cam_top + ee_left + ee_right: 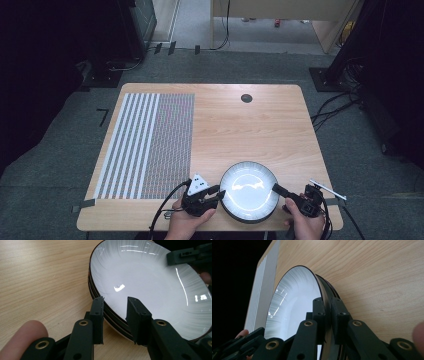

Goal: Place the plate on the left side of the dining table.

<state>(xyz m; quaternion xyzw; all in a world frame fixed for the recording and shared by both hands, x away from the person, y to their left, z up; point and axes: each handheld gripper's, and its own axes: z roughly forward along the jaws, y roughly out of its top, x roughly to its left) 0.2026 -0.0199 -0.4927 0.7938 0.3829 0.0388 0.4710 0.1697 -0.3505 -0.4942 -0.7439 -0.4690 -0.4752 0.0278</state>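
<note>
High view is showing a stack of white, dark-rimmed plates (248,190) sitting at the near edge of the wooden table (260,120), between both tongs. Right gripper (327,305) is clamping the top plate's rim (322,293), jaws pinched tight. Left gripper (115,305) is straddling the opposite rim (110,312), jaws parted and not pressing. Striped mat (150,142) is lying on the table's left half.

Left tool (115,306) parted, right tool (329,306) clamped.
</note>
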